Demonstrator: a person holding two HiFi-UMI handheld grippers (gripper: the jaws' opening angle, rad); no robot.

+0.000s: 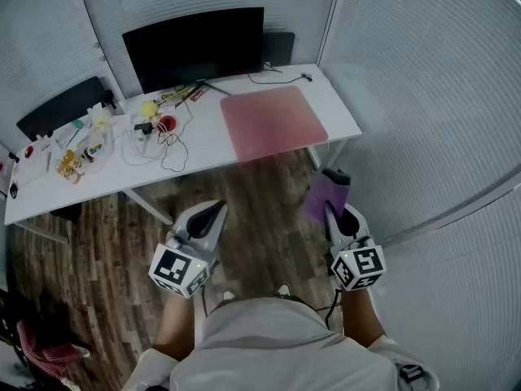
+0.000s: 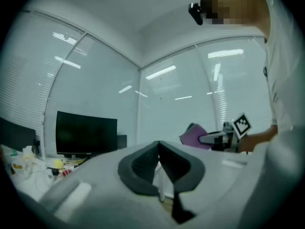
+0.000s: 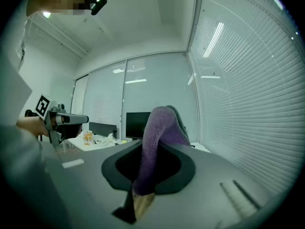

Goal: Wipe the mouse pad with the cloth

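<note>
A pink mouse pad (image 1: pixel 273 122) lies on the right part of the white desk (image 1: pixel 203 149), in front of a dark monitor (image 1: pixel 195 46). My right gripper (image 1: pixel 332 210) is shut on a purple cloth (image 1: pixel 324 195), which stands up between the jaws (image 3: pixel 159 132). It hangs over the wooden floor, short of the desk's right front corner. My left gripper (image 1: pixel 213 214) is shut with nothing in it, also over the floor, well in front of the desk. In the left gripper view the cloth (image 2: pixel 195 136) and the right gripper's marker cube (image 2: pixel 241 124) show at right.
Clutter of cables, small toys and bottles (image 1: pixel 106 141) covers the desk's left half. A dark chair (image 1: pixel 61 108) stands behind it. Blind-covered glass walls (image 1: pixel 431 96) close in at the right and back. A red-and-white checked cloth (image 1: pixel 49 353) lies on the floor, lower left.
</note>
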